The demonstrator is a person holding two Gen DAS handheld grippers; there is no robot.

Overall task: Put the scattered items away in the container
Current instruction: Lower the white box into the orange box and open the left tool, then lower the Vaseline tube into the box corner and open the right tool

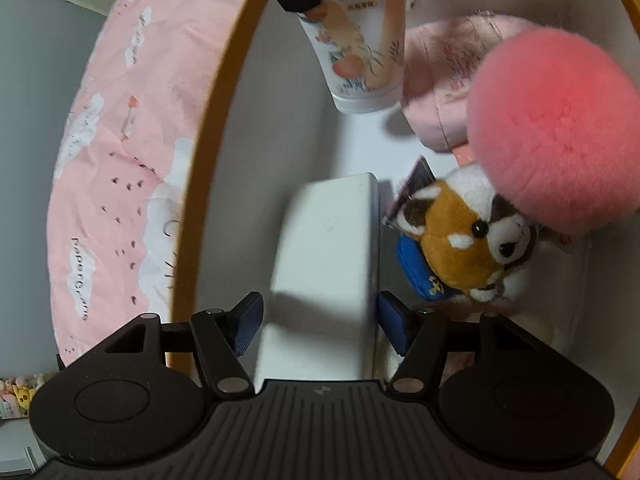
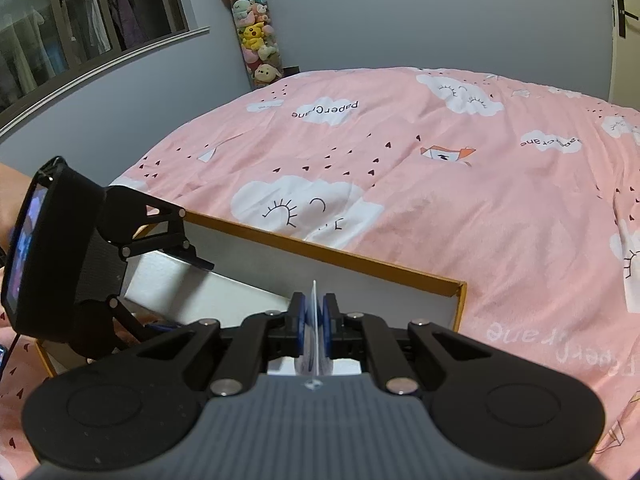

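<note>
My left gripper [image 1: 320, 314] is inside the orange-rimmed box [image 1: 224, 128], its blue pads around a white rectangular block [image 1: 328, 248]; the left pad stands slightly off the block, so the grip is unclear. In the box lie a red panda plush [image 1: 468, 240], a pink pompom [image 1: 556, 128], a pink pouch [image 1: 444, 80] and a blue pouch [image 1: 412, 256]. A white tube [image 1: 360, 40] hangs upside down over the box, held by the other gripper. In the right wrist view my right gripper [image 2: 314, 320] is shut on the tube's flat crimped end [image 2: 315, 336]. The left gripper [image 2: 80, 248] shows at left.
The box [image 2: 340, 256] sits on a bed with a pink cloud-print cover [image 2: 440, 184]. Grey walls lie behind, with a window at left and a hanging column of plush toys [image 2: 256, 40] in the corner.
</note>
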